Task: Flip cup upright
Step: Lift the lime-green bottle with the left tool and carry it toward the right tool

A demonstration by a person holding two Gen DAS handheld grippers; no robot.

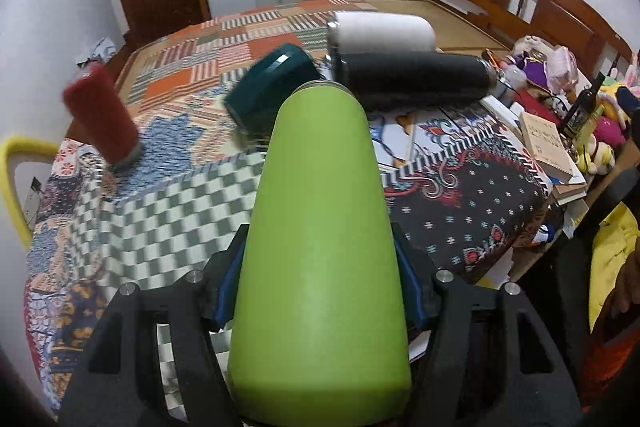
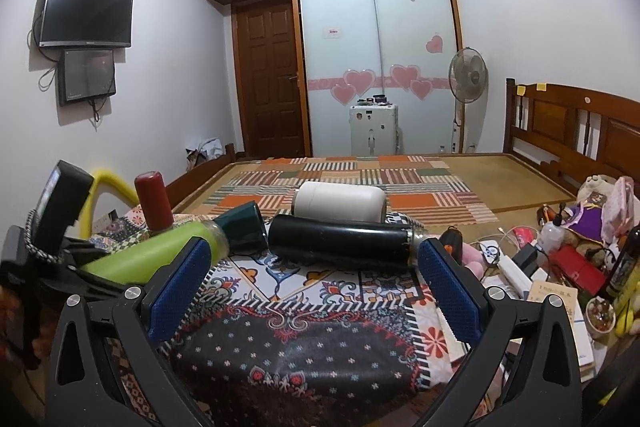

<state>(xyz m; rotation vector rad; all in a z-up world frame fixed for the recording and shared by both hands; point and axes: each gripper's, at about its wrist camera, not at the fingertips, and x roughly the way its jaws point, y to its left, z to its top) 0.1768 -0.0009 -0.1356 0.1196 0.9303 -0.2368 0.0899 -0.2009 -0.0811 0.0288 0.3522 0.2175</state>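
My left gripper [image 1: 320, 279] is shut on a lime green cup [image 1: 320, 247], held lengthwise and tilted, its mouth pointing away toward the other cups. The green cup [image 2: 160, 251] also shows in the right wrist view, raised above the cloth in the left gripper [image 2: 76, 267]. My right gripper [image 2: 316, 283] is open and empty, its blue pads [image 2: 180, 287] wide apart, just short of a black cup [image 2: 340, 239] lying on its side. A white cup [image 2: 340, 205] and a dark teal cup [image 2: 244, 227] also lie on their sides. A red cup [image 1: 102, 115] stands on the cloth.
The table has a patterned patchwork cloth [image 1: 168, 211]. Books [image 1: 548, 147], a dark bottle [image 1: 580, 107], plush toys and cables crowd the right side. A yellow chair back [image 1: 12, 179] is at the left. A bed [image 2: 360, 179] lies beyond the table.
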